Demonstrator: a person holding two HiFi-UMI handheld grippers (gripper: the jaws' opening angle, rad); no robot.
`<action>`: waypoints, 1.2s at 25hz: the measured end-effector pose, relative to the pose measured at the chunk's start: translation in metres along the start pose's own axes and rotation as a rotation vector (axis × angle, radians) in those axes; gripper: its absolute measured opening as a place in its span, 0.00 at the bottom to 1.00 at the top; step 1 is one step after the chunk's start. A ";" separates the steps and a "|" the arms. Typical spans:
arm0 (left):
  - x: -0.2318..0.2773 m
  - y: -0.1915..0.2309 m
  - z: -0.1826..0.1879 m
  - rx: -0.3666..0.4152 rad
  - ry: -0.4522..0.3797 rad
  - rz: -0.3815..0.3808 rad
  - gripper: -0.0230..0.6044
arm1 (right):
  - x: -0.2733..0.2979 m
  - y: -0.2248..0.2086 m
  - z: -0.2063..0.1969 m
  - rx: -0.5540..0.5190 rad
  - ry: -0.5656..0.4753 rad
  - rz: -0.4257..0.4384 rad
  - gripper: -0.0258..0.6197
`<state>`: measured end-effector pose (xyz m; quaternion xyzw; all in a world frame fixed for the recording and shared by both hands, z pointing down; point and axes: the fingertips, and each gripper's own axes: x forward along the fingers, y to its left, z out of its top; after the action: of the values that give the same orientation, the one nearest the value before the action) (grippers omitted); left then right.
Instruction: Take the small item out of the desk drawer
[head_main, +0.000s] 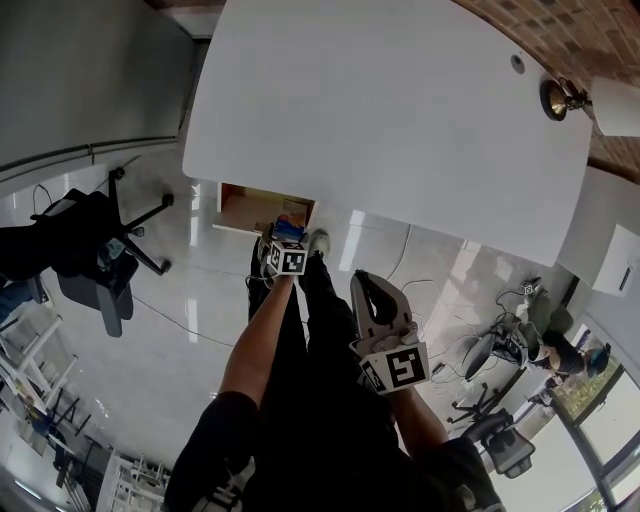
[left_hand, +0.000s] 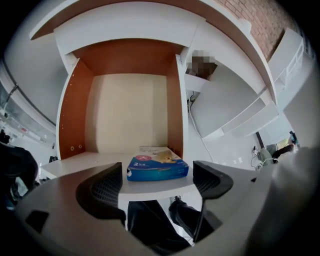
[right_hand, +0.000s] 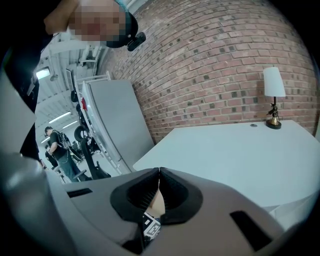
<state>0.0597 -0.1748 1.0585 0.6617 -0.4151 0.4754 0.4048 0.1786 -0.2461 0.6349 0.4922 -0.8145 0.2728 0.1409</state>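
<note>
Found a small, flat blue cardboard box with a white printed top (left_hand: 157, 167) lying flat inside the open drawer with brown wooden side walls and a pale bottom (left_hand: 75, 115). Located at the drawer's front end, just behind its white front panel and nearer its right side wall than its left, as the left gripper view shows them. Unable to tell whether in contact with that wall.

Recorded the left gripper (left_hand: 157, 176) pointing steeply down over the drawer's front edge. Jaws spread wide, with one black ribbed pad (left_hand: 102, 187) to either side of the box. Neither pressing on it; nothing gripped.

Recorded the right gripper (head_main: 360, 282) on the person's side of the drawer, apart from it. Jaws closed flat against each other, nothing between them.

Noted the drawer standing open from under the near edge of a large white flat-topped desk (head_main: 400, 110). Noted a brass-based lamp with a white shade (right_hand: 273, 97) on the desk top, well apart from the drawer, by a red brick wall (right_hand: 210, 65).

Seen below the drawer's front panel: dark trouser legs and a shoe (left_hand: 181, 212). Noted a black wheeled office chair (head_main: 100, 255) well apart from the drawer, to its left in the head view.
</note>
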 end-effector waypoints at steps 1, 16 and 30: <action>0.003 0.000 -0.001 0.010 0.003 0.005 0.72 | -0.001 -0.001 -0.001 0.002 0.002 -0.002 0.08; -0.011 0.005 0.013 0.049 -0.039 -0.061 0.68 | -0.021 -0.004 0.001 0.021 -0.032 -0.042 0.08; -0.225 -0.006 0.036 0.034 -0.424 -0.059 0.66 | -0.099 0.022 0.031 -0.047 -0.171 0.003 0.08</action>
<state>0.0303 -0.1697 0.8327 0.7655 -0.4633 0.3206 0.3108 0.2077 -0.1843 0.5538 0.5092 -0.8304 0.2108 0.0821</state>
